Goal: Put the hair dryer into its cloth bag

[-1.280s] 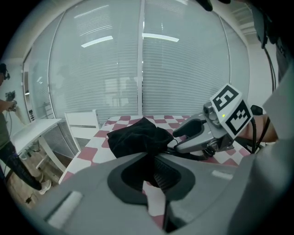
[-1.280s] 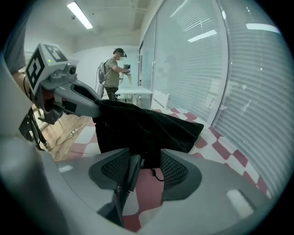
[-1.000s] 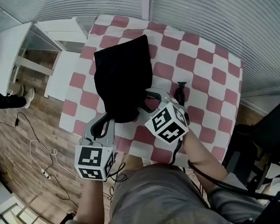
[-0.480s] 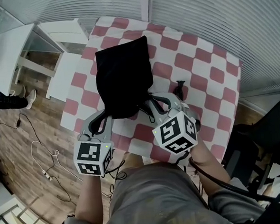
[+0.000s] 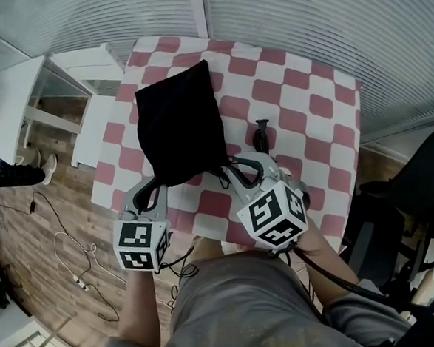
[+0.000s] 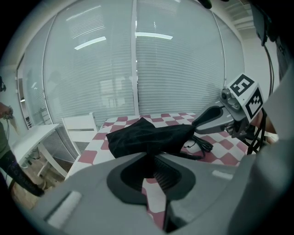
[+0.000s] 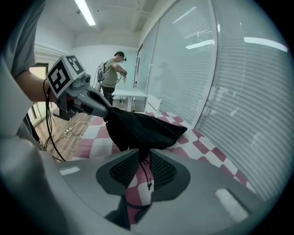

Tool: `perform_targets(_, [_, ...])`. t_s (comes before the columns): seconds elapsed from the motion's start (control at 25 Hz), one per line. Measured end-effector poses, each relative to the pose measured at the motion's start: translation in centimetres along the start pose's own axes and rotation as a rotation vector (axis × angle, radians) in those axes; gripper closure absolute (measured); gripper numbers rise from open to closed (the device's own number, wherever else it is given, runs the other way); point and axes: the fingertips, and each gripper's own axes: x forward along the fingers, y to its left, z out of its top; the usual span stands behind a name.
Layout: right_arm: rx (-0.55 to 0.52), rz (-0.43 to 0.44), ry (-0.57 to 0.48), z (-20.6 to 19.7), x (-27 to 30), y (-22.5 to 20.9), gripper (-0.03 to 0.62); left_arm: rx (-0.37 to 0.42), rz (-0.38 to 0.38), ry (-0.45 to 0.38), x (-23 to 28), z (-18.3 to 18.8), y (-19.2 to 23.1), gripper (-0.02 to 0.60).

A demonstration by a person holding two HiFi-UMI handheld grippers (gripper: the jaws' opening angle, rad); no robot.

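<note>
Head view showed left gripper [image 5: 161, 185] and right gripper [image 5: 223, 173] both pinching the cloth bag [image 5: 176, 124] at its near edge, right jaws just loosening slightly.

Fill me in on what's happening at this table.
A person works two handheld grippers at a checked table. The left gripper pinches the near edge of the black cloth bag lying there. The right gripper has the bag's edge and drawstring between its jaws, which have just been opening a little. A black cord trails out beside the bag; no hair dryer shows.
</note>
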Motion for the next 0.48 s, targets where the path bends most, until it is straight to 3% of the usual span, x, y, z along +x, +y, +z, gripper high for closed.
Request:
perform_targets(0.16, [0.163,0.043,-0.014,-1.4,-0.3,-1.0,0.448,-0.005,-0.012,0.003,0.0,0.1,-0.1,0.552])
perform_targets(0.28, [0.272,-0.009,-0.01,-3.2,-0.3,-3.1,0.45,-0.013,-0.026,0.001,0.2,0.3,-0.1,0.552])
perform_targets(0.36, [0.344,-0.084,0.043,-5.1,-0.1,-5.0,0.422,-0.019,-0.037,-0.003,0.3,0.4,-0.2,0.552])
perform_targets(0.48, [0.44,-0.133,0.193,-8.9,1.4,-6.4,0.303,-0.023,-0.053,-0.007,0.4,0.6,-0.3,0.552])
